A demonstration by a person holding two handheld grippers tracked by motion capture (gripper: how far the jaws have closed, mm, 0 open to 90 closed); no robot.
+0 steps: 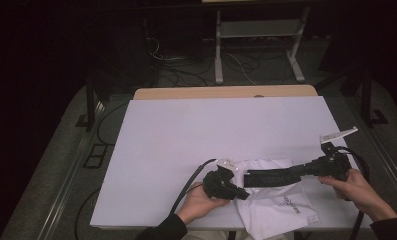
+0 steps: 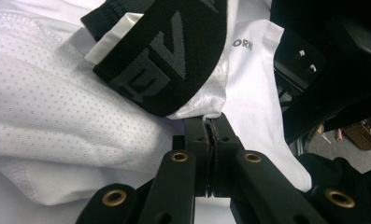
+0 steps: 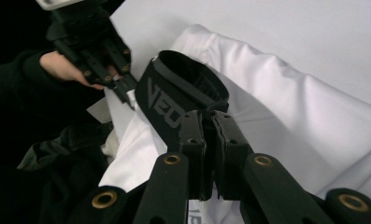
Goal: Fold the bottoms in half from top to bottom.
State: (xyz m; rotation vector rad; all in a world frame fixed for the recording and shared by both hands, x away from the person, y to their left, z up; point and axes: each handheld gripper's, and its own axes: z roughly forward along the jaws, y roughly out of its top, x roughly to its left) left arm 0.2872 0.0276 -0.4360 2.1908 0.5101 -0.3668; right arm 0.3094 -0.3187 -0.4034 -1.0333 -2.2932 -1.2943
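Observation:
A white garment [image 1: 278, 206] with a black lettered waistband [image 1: 276, 176] lies at the near right of the white table [image 1: 211, 125]. My left gripper [image 1: 242, 193] is shut on the white fabric [image 2: 57, 116] just under the waistband [image 2: 160, 56]; its jaws meet at the cloth's edge [image 2: 210, 125]. My right gripper [image 1: 312, 168] is shut on the waistband [image 3: 174, 93], with its jaws pressed together over the band's rim [image 3: 210, 116]. The band hangs stretched between the two grippers, lifted off the cloth. The right gripper view also has the left gripper [image 3: 127, 93] farther off, held in a hand.
The white sheet covers a wooden tabletop whose far edge [image 1: 226, 92] shows. Beyond it, cables [image 1: 186, 70] trail on the dark floor beside a metal stand [image 1: 258, 30]. A cable [image 1: 193, 180] runs from the left gripper over the table's near edge.

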